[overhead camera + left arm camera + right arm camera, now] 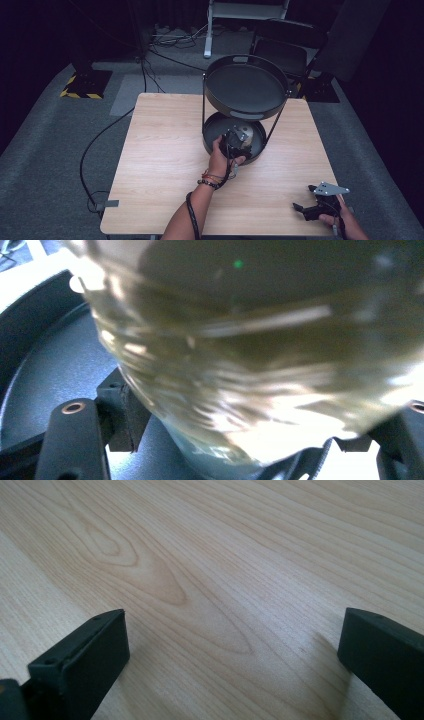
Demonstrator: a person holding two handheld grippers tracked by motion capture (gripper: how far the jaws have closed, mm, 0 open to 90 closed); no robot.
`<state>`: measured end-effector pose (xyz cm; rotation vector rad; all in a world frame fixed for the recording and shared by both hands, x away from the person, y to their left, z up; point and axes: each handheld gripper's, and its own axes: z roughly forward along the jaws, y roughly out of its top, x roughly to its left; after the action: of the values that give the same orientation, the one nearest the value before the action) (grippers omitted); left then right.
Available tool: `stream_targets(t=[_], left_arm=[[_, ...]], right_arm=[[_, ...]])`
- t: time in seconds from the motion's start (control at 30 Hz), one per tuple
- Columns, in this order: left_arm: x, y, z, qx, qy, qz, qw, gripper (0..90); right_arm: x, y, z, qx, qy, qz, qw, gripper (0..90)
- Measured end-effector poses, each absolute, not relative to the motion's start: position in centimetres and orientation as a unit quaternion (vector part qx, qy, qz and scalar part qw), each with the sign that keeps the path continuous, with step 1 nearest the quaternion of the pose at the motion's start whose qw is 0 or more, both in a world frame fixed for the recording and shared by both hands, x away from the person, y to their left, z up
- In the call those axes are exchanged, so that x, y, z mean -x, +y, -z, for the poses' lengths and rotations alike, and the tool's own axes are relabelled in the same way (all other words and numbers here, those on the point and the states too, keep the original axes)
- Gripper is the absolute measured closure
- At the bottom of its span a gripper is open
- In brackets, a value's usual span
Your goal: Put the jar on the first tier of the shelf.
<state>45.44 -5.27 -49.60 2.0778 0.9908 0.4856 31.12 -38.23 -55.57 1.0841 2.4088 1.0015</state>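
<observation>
Sitting in the lower tray [212, 131] of a black two-tier stand [245, 85] at the far side of the wooden table [165, 165], the task's thing is a clear, ribbed plastic cup or jar [243, 134]; which of the two I cannot tell, since the left gripper view has its glossy wall [260, 365] pressed close to the lens. The left gripper [234, 142] reaches into that tray with the container between its black jaws, the pad [127, 412] on one side lying just beside the curved wall; whether the pads press on it or have let go cannot be told, as the far jaw sits at the frame edge. Judging by its thin see-through wall, the container is likely light and somewhat springy, so a hard squeeze could buckle it and a weak one could let the smooth plastic slip. A hold low on the body, across its width where the ribs give some bite, looks safest; the rim would flex more. The upper tray hangs close overhead, so any lift would need to come outward rather than straight up. The right gripper [312, 209] rests near the table's front edge, its jaws spread wide over bare wood [210, 570] with nothing between them
</observation>
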Motion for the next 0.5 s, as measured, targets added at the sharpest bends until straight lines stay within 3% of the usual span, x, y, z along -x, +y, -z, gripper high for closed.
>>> stream_targets(t=[0.5], left_arm=[[-44.95,-4.98,48.80,-0.821,0.376,-0.207,0.375,8.9]], right_arm=[[-31.12,-38.23,55.57,-0.379,0.842,-0.350,0.158,0.0]])
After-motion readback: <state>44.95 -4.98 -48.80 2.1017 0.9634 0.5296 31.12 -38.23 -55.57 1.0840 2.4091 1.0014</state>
